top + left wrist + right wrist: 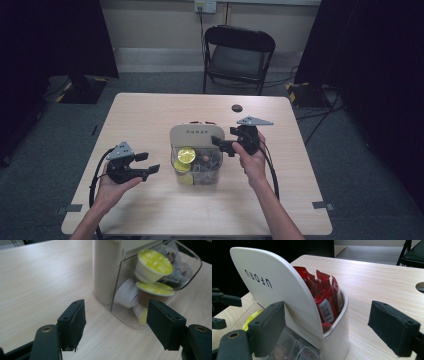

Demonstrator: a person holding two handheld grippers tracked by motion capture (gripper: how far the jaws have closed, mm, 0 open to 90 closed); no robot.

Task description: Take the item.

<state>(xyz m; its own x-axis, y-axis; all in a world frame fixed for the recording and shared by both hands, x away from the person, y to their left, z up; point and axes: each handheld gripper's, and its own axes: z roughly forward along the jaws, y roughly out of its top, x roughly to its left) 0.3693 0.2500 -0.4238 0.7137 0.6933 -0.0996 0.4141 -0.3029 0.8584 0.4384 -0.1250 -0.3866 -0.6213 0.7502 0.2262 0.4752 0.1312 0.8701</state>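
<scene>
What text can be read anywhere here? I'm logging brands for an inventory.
"UFORU" on the curved white lid of the organizer box, seen upside down in the right gripper view.
Barcode on a red sachet: digits too small to read.
Print on the yellow capsule lid: blurred, unreadable.

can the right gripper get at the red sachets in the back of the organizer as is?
Probably yes. The right gripper is open beside the holder, and the red sachets stand exposed in its open-topped rear pocket, nothing covering them.
</scene>
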